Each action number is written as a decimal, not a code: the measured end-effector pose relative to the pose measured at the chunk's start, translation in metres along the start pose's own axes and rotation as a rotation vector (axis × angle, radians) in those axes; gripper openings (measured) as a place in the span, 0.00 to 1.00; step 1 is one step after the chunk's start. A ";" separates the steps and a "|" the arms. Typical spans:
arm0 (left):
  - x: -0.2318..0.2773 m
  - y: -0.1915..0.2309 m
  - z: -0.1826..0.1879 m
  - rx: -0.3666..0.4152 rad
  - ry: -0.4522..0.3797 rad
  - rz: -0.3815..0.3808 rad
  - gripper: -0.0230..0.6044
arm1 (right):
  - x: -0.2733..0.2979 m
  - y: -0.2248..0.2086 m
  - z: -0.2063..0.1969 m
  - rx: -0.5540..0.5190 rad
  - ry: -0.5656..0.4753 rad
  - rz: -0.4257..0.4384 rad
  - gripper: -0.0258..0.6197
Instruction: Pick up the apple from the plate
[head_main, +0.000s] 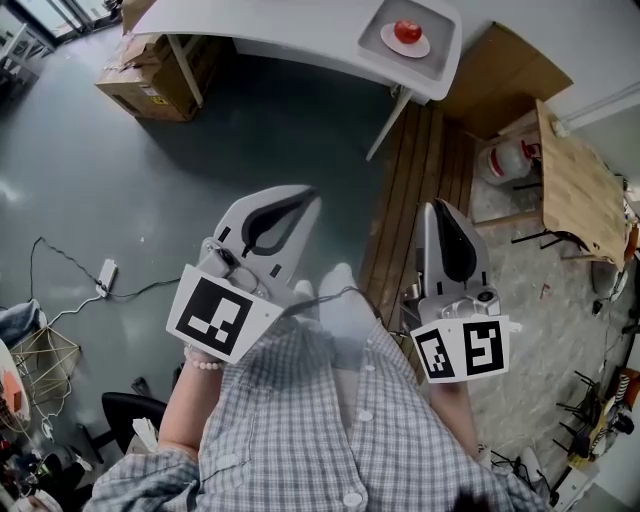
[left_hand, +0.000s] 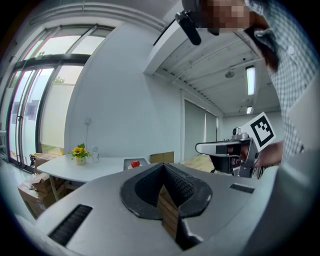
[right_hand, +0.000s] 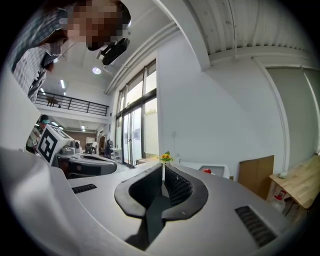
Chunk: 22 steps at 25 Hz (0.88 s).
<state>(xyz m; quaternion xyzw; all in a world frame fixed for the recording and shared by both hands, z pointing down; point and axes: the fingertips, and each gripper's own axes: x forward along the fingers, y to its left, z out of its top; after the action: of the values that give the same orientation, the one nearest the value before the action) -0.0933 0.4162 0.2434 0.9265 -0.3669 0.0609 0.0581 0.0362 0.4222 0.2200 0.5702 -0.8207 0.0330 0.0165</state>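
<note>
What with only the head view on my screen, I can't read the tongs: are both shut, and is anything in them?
Observer: The left tongs are shut, with nothing between them.
Operator: And the other pair?
Observer: The right tongs are shut and empty too.
Operator: Anything ahead that my view cuts off?
Observer: Yes, a bunch of yellow flowers stands on the table, to the left of the apple in the left gripper view.
</note>
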 end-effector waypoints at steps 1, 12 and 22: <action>0.001 0.000 0.001 0.002 0.000 0.001 0.05 | 0.000 -0.003 -0.001 -0.005 0.005 -0.003 0.09; 0.035 0.028 0.001 -0.012 0.035 0.080 0.05 | 0.048 -0.038 -0.010 0.035 0.024 0.050 0.09; 0.101 0.053 0.025 -0.005 0.034 0.159 0.05 | 0.114 -0.089 0.002 0.028 0.024 0.142 0.09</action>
<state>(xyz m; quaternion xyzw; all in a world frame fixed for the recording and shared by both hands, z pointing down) -0.0552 0.3060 0.2374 0.8930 -0.4386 0.0798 0.0618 0.0800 0.2845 0.2286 0.5102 -0.8583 0.0523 0.0160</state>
